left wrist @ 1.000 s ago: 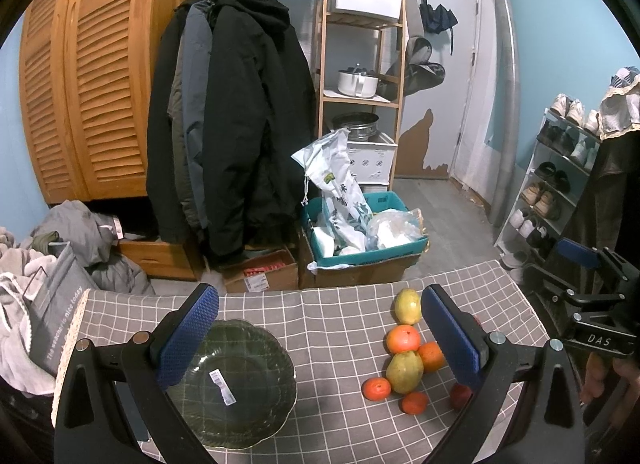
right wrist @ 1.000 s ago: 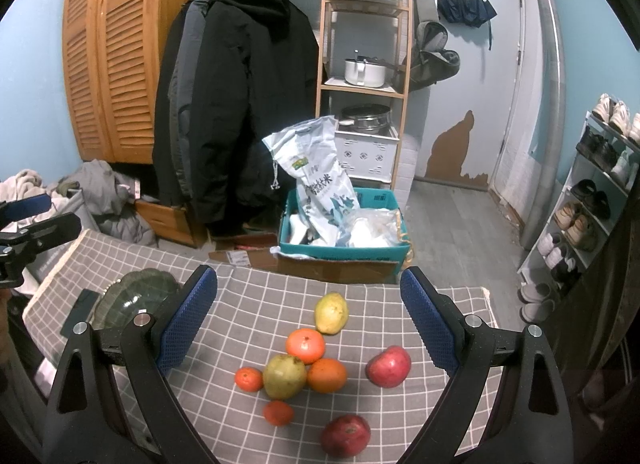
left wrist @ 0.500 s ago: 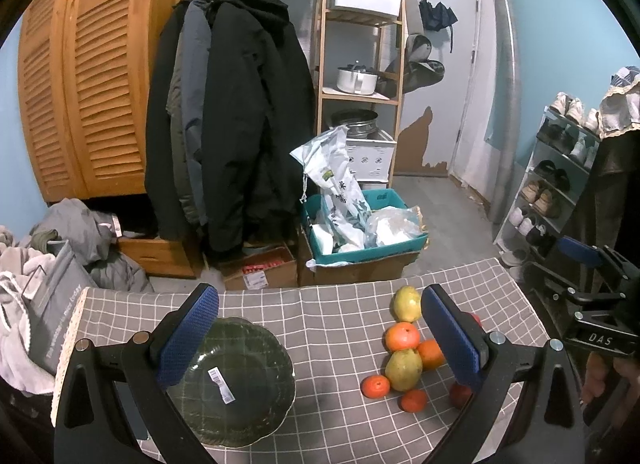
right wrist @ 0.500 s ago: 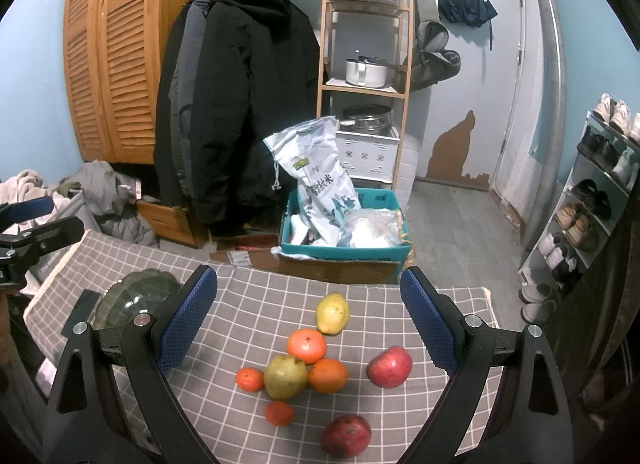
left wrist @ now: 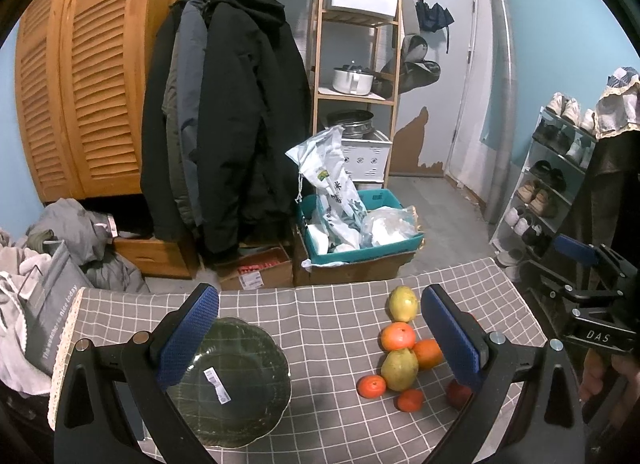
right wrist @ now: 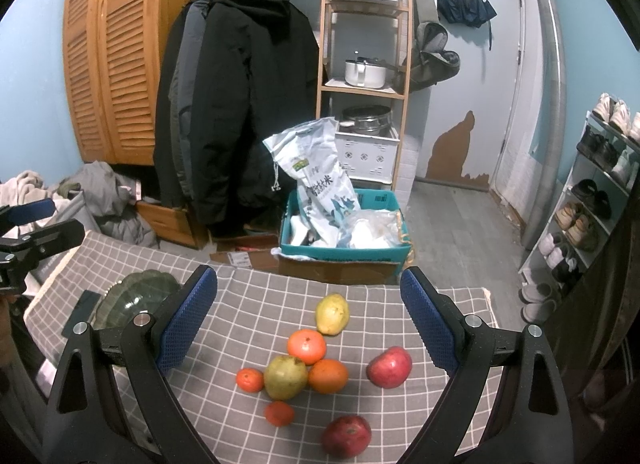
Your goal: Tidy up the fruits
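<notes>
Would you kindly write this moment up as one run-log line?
left gripper: open, over green bowl | right gripper: open, above fruit | pears, oranges, apples loose on checked cloth | bowl holds no fruit

White letters "DAS" stand on the black body of the right tool (left wrist: pixel 576 252), seen at the right edge of the left wrist view. To the left of the left tool (left wrist: pixel 320 334), a grey bag (left wrist: pixel 50 304) carries pale lettering that reads about "The weather is nice today", though the first words are partly unclear. Beyond the right tool (right wrist: pixel 308 322), the white sack (right wrist: pixel 316 180) standing in the teal crate (right wrist: pixel 344 252) bears large dark Chinese characters and a green and yellow logo too small to read, and the sticker on the green glass plate (left wrist: pixel 256 412) under the left tool shows only an unreadable barcode.
</notes>
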Action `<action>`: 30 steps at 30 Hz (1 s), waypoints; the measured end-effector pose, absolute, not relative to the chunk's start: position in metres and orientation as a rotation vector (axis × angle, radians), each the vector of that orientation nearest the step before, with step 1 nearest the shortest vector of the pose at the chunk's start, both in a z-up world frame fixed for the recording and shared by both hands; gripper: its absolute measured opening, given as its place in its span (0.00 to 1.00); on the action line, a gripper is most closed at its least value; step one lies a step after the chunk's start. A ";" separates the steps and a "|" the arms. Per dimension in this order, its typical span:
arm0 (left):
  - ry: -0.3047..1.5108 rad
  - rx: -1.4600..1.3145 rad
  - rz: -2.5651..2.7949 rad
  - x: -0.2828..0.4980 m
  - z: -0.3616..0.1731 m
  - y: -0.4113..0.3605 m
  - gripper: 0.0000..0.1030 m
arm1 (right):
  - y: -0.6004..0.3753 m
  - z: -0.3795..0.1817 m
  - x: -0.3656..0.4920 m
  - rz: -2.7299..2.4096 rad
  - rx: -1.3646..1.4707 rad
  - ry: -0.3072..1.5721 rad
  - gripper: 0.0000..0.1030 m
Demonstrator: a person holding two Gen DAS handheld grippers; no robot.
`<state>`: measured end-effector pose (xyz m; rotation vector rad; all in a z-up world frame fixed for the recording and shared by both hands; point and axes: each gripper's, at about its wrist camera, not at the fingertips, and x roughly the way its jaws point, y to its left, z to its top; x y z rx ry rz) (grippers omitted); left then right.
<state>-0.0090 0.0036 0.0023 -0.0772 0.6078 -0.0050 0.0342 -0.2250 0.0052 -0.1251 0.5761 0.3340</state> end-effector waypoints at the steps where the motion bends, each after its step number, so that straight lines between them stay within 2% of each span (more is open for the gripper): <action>1: 0.609 -0.076 -0.004 -0.008 0.003 0.004 0.99 | -0.226 0.005 0.034 0.334 -0.127 0.576 0.89; 19: 0.616 -0.076 -0.008 -0.007 -0.001 -0.003 0.99 | -0.224 0.007 0.037 0.327 -0.121 0.578 0.89; 30: 0.741 -0.087 -0.052 0.006 -0.035 -0.015 0.99 | -0.233 -0.014 0.044 0.324 -0.104 0.647 0.89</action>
